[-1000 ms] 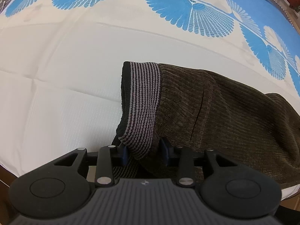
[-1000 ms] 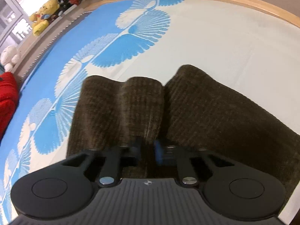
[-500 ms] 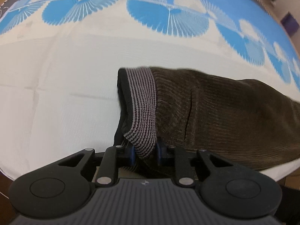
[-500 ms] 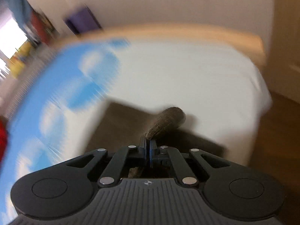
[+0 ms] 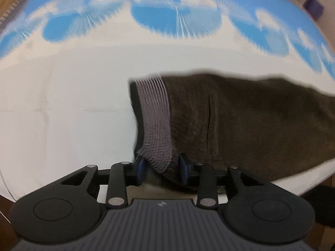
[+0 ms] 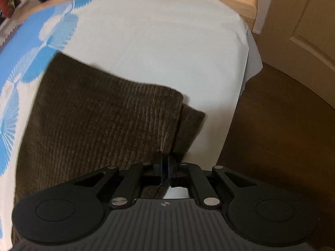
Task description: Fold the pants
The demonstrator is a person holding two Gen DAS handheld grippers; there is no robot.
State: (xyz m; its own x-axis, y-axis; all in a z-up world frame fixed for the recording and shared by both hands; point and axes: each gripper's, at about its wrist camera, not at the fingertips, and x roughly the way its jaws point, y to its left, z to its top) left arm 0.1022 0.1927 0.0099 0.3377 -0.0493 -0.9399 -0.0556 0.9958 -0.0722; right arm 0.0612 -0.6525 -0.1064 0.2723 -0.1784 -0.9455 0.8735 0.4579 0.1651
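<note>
now our left claw (image 5: 161, 167), spread a moment ago, loosely brackets the waistband (image 5: 155, 119) at 6 o'clock; our right claw (image 6: 165, 163) pinches the pants (image 6: 100, 121), swung over: fold nearly laid.

Since a second ago our right tongs (image 6: 165, 163) have pinched shut on the pants (image 6: 100, 125) and carried that end over, so a folded layer now lies on top. Our left tongs (image 5: 161, 166) have parted wider around the striped waistband (image 5: 155, 121).
</note>
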